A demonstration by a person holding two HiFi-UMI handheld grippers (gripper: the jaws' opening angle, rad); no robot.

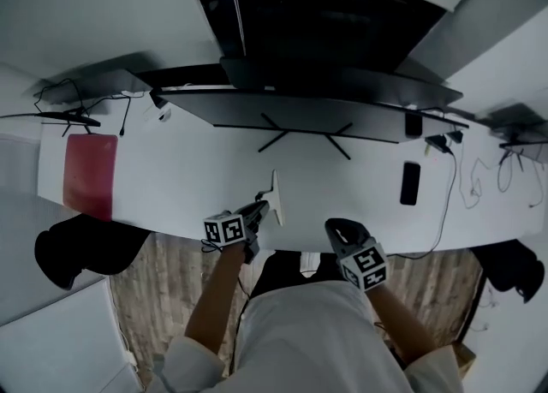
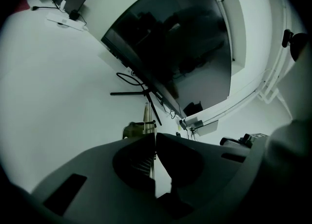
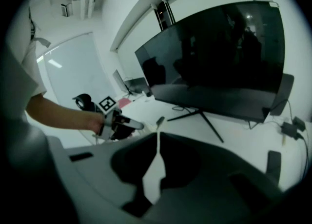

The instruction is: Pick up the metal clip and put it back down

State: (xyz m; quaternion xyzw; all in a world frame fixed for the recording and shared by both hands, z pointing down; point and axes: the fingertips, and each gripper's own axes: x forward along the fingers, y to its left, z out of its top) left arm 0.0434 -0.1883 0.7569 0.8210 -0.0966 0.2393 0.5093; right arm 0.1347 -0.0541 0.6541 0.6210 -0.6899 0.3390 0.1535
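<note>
The metal clip (image 1: 276, 197) is a long thin silvery strip that stands on end just above the white table's (image 1: 171, 169) front edge. My left gripper (image 1: 264, 208) is shut on its lower part. In the left gripper view the clip (image 2: 146, 118) sticks up past the closed jaws of the left gripper (image 2: 154, 139). My right gripper (image 1: 336, 227) hovers a little to the right, near the table's edge. In its own view the right gripper (image 3: 158, 137) has its jaws meeting with nothing between them. That view also shows the left gripper (image 3: 139, 126) with the clip (image 3: 159, 120).
A big black monitor (image 1: 325, 23) on a thin-legged stand (image 1: 295, 133) fills the table's back. A black phone (image 1: 410, 183) lies at the right with cables (image 1: 467, 181) beyond it. A red pad (image 1: 90, 175) sits at the far left.
</note>
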